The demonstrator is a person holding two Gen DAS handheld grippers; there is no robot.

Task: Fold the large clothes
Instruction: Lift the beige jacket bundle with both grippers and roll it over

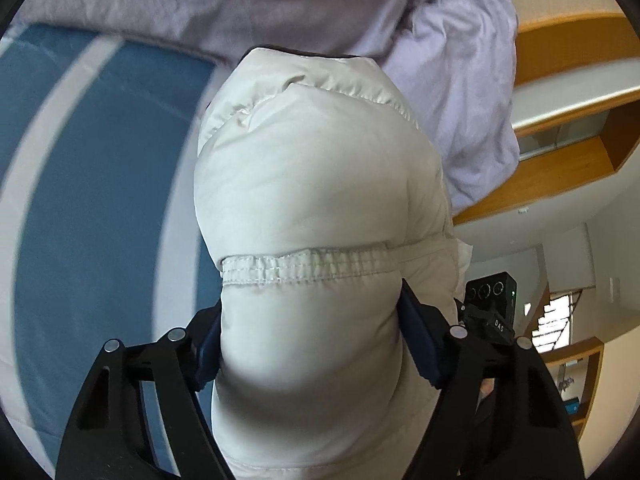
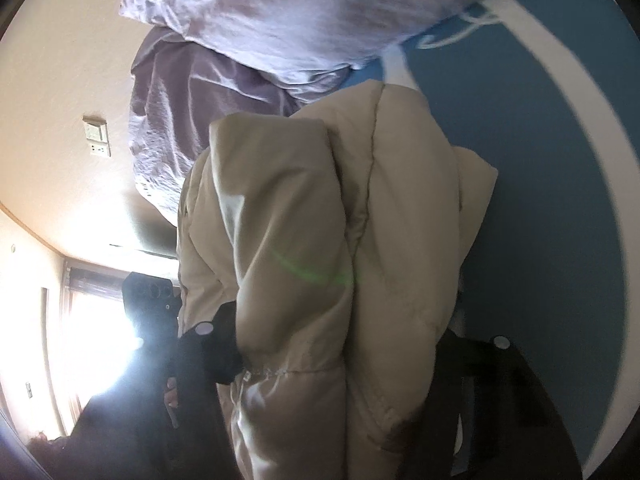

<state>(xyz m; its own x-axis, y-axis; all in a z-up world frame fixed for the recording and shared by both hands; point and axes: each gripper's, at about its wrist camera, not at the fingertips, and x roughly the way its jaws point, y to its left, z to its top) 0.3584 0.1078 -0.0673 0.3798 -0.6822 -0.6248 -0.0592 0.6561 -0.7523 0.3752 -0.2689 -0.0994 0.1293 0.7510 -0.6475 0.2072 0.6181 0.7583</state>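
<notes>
A: Any writing you can read?

B: Only "DAS", in white letters on the black device (image 1: 493, 304) you hold past the jacket at the right of the left wrist view. It has round dials or lenses on its face and a small green light. Nothing else is legible; the wall plates (image 2: 96, 141) in the right wrist view are too blurred to show any text.

A: Where is the jacket?

B: The jacket (image 1: 320, 184), a puffy off-white one, fills the middle of both views. Your left gripper (image 1: 316, 344) pinches a bulging fold of it just below an elastic hem seam (image 1: 304, 269), one blue-padded finger (image 1: 420, 344) pressing in on each side. Your right gripper (image 2: 344, 364) is closed around a bunched, hanging part of the same jacket (image 2: 320, 240); it looks beige there against the window glare.

A: What lies around it?

B: A blue bedsheet (image 1: 108, 168) with wide white stripes lies behind the jacket. A crumpled lilac duvet (image 1: 200, 4) is heaped at the far end, with a pillow (image 2: 280, 12) on top in the right wrist view. Wooden shelves (image 1: 576, 80) stand beside the bed; whatever sits on them is too small to tell.
</notes>
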